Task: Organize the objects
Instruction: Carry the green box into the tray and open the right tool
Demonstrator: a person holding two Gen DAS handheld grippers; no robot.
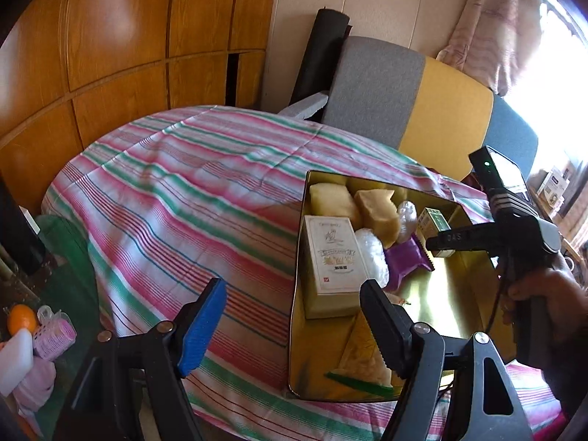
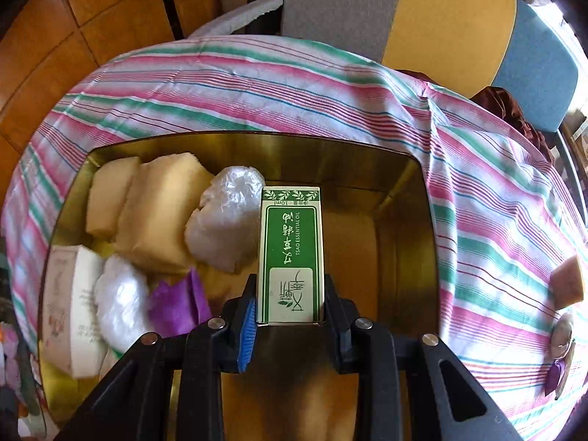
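Observation:
A gold metal tin [image 1: 455,312] sits on the striped cloth, also in the right wrist view [image 2: 404,220]. It holds yellow sponges [image 1: 378,213], plastic-wrapped lumps [image 2: 224,220], a white box [image 1: 336,257] and a purple packet [image 2: 176,305]. My right gripper [image 2: 288,316] is shut on a green and white essential oil box [image 2: 290,253] and holds it over the tin's open right half; it shows in the left wrist view [image 1: 437,244]. My left gripper [image 1: 294,316] is open and empty above the tin's left rim.
The striped tablecloth [image 1: 183,202] covers a round table. A chair with grey, yellow and blue panels [image 1: 422,103] stands behind it. A sponge piece [image 2: 567,283] and small packets [image 2: 560,349] lie on the cloth at the right. An orange and bottles [image 1: 25,330] sit low left.

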